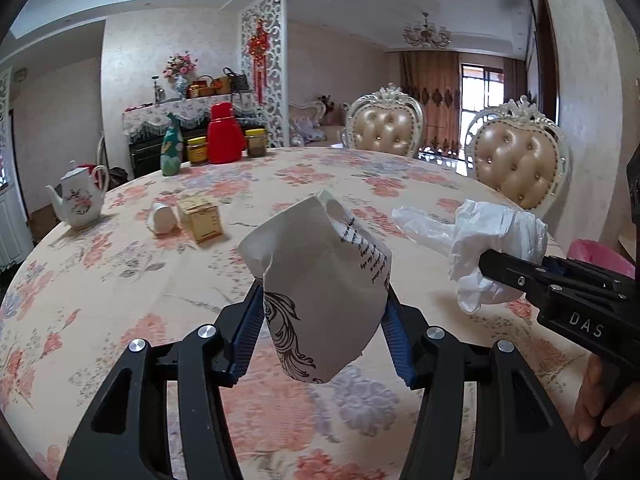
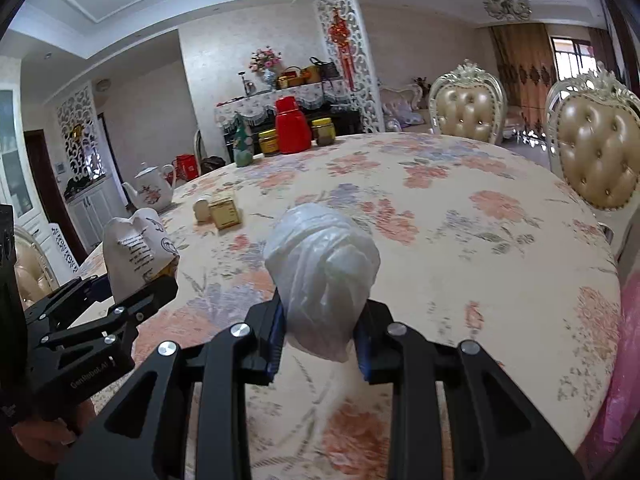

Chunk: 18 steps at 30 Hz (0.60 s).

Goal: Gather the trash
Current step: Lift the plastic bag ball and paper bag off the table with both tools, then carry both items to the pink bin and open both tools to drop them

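Note:
My left gripper (image 1: 324, 312) is shut on a crumpled white paper cup (image 1: 320, 280) with black print, held above the floral table. It also shows at the left of the right wrist view (image 2: 134, 252). My right gripper (image 2: 320, 320) is shut on a crumpled white plastic bag (image 2: 320, 276), held above the table; it shows at the right of the left wrist view (image 1: 496, 240). A small white cup (image 1: 162, 218) and a yellow carton (image 1: 202, 218) lie on the table further back.
A pink-lined bin (image 1: 600, 258) sits off the table's right edge (image 2: 628, 360). A teapot (image 1: 80, 200), a red thermos (image 1: 225, 134), jars (image 1: 256, 143) and a green bottle (image 1: 172, 152) stand at the far side. Two padded chairs (image 1: 516, 160) stand behind the table.

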Available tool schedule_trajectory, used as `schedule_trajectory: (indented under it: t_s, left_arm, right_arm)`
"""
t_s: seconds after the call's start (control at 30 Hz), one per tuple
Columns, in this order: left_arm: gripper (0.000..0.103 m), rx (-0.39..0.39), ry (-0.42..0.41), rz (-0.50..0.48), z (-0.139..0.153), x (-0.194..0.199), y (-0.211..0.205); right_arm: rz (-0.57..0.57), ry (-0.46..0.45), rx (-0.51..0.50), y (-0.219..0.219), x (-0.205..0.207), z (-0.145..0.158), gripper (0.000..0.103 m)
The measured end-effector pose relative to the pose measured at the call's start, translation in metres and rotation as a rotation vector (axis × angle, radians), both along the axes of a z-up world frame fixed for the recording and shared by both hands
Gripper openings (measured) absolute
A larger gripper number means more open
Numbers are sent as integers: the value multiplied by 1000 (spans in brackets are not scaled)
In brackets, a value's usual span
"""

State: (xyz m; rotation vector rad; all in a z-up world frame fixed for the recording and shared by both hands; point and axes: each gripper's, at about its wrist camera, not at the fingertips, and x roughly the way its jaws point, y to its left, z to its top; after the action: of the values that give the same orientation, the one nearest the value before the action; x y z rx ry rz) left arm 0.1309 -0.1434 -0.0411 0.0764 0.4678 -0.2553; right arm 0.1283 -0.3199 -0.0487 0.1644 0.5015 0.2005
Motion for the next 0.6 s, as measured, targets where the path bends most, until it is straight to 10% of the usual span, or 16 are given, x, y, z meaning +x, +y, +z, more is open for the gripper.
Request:
schedule_trajectory:
  t_s: [0.6]
  left_arm:
    - [53,17,22,-267,0,7,-114]
  right_arm:
    - [-236,3,11,-106,-50,-17,28]
